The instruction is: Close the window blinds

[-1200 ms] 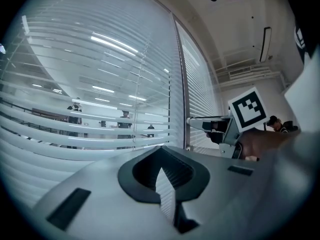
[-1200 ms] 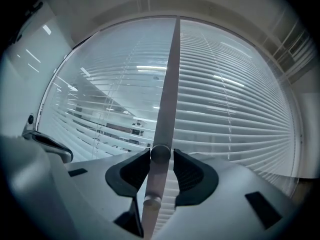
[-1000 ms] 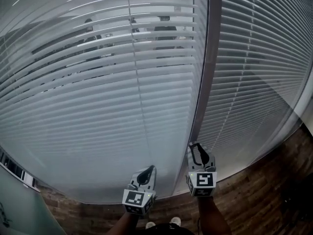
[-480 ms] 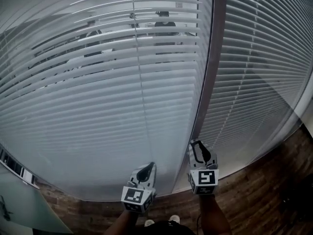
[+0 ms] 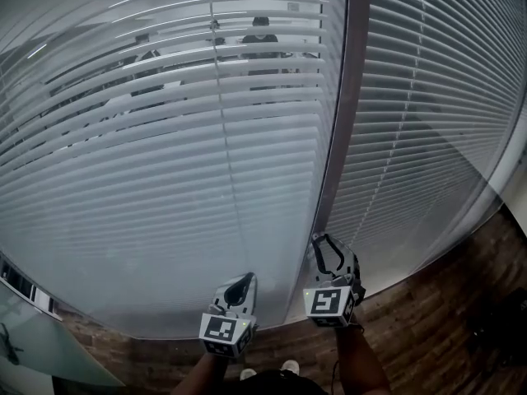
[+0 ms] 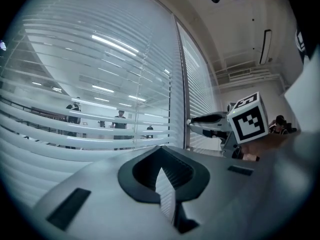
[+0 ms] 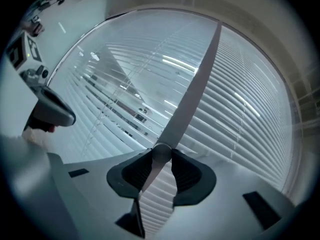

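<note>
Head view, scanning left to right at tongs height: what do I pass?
Left blind → left tongs → right tongs, clamped on a knob → right blind → wood floor.

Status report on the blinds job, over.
Right claw shut on round knob by the mullion. Left claw shut, empty. Left blind slats part open, people visible through. Nothing in the way.

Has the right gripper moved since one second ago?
Yes. The right gripper has rolled about its own axis, its tongs on the knob, but it keeps its place beside the grey window post.
</note>
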Action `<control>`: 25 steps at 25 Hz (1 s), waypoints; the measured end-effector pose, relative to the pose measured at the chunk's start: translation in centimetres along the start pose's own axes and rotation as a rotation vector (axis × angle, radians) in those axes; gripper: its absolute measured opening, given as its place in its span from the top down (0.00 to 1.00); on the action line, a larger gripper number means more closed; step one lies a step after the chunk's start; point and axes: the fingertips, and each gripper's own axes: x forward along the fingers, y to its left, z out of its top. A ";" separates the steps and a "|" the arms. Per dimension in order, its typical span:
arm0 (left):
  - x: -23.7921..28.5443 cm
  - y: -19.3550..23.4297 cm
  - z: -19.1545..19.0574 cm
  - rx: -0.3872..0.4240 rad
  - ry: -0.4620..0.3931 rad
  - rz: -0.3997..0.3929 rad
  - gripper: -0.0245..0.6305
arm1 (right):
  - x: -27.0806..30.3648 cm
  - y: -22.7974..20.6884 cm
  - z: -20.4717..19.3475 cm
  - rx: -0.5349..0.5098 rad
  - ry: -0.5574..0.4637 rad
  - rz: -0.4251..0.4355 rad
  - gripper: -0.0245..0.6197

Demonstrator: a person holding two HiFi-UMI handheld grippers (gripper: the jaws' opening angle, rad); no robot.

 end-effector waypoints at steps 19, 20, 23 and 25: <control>1.3 0.2 -1.0 -0.019 0.012 -0.003 0.96 | 0.1 0.6 -0.4 -0.787 0.030 -0.120 0.77; 1.4 0.2 -1.1 -0.010 0.014 0.000 0.96 | 0.2 0.6 -0.4 -0.773 0.027 -0.125 0.77; 1.5 -0.1 -1.0 0.018 0.014 0.001 0.96 | 0.0 0.5 -0.2 -0.635 0.011 -0.123 0.76; 1.4 -0.1 -0.9 0.024 0.014 0.001 0.96 | -0.4 0.6 0.1 -0.535 -0.009 -0.118 0.76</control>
